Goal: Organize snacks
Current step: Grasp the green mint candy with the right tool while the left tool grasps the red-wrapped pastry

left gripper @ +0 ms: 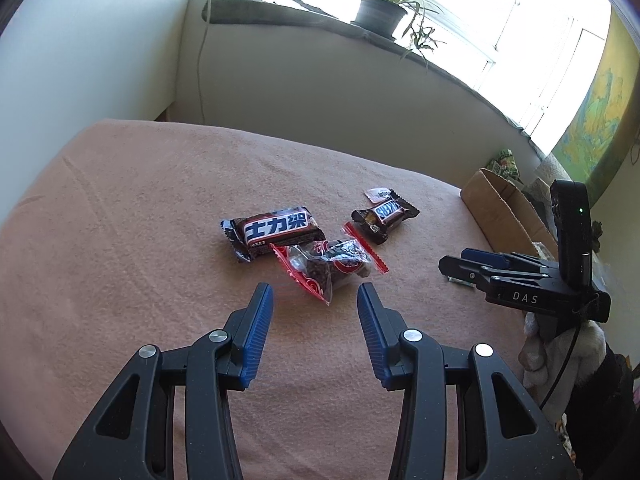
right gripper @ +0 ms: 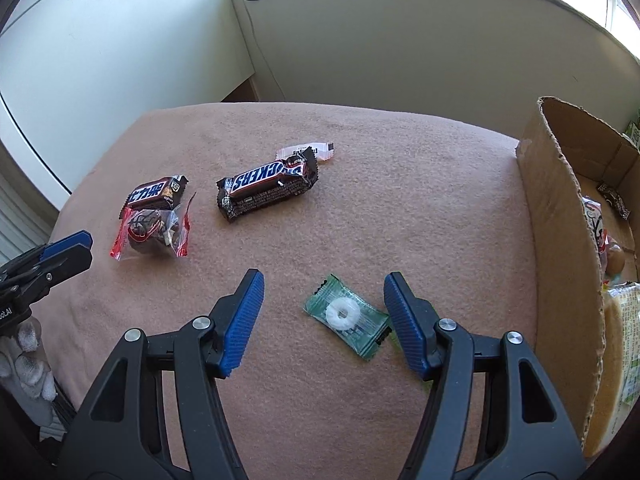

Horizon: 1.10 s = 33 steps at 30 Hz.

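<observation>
On the pink cloth (right gripper: 400,208), a green ring-candy packet (right gripper: 347,316) is framed by the parted, empty right gripper (right gripper: 324,292). The left gripper (left gripper: 315,300), half open and empty, is held before a red-edged sweet bag (left gripper: 326,266). Assorted snacks are held in the cardboard box (right gripper: 560,216) at the right edge.

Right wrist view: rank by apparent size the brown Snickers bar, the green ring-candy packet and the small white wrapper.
1. Brown Snickers bar
2. Green ring-candy packet, though nearer the camera, so its rank against the bar is unsure
3. Small white wrapper, partly hidden behind the bar
</observation>
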### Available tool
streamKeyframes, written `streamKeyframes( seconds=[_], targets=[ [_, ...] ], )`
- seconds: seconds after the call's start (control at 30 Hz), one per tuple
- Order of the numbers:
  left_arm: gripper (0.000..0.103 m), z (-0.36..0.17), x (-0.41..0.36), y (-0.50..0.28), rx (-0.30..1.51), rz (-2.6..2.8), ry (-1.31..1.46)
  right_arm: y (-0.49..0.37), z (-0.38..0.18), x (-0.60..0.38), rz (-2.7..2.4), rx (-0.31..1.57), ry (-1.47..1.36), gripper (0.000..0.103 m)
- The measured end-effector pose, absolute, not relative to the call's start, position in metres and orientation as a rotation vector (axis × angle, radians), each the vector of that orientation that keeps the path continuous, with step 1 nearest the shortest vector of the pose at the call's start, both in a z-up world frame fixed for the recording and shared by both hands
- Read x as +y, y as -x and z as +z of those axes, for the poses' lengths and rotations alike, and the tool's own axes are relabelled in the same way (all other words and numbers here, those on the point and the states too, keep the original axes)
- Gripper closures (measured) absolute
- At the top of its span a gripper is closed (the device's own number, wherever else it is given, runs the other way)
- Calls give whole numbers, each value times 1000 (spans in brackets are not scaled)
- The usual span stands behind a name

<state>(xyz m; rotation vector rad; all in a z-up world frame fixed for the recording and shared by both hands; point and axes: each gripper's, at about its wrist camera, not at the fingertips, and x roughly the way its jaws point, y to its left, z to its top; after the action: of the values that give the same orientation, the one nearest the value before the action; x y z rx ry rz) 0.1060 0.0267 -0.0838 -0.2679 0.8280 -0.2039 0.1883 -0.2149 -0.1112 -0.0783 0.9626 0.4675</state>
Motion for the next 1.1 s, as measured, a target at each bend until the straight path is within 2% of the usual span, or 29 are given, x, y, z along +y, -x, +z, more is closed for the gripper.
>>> streamKeyframes(
  seconds=[0.23, 0.63, 0.9, 1.1],
  targets=[
    [60, -85, 28, -121, 838, -226, 277, -201, -117, -213, 474, 1020, 46, 38],
    [60, -95, 22, -138, 868, -259, 265, -168, -120, -226, 518, 1051, 12, 38],
    [59, -96, -4, -138, 877, -306, 181, -166, -120, -218, 466, 1025, 81, 60],
    [59, -84, -10, -126, 847, -309, 115, -166, -120, -223, 444, 1012, 88, 64]
  ],
)
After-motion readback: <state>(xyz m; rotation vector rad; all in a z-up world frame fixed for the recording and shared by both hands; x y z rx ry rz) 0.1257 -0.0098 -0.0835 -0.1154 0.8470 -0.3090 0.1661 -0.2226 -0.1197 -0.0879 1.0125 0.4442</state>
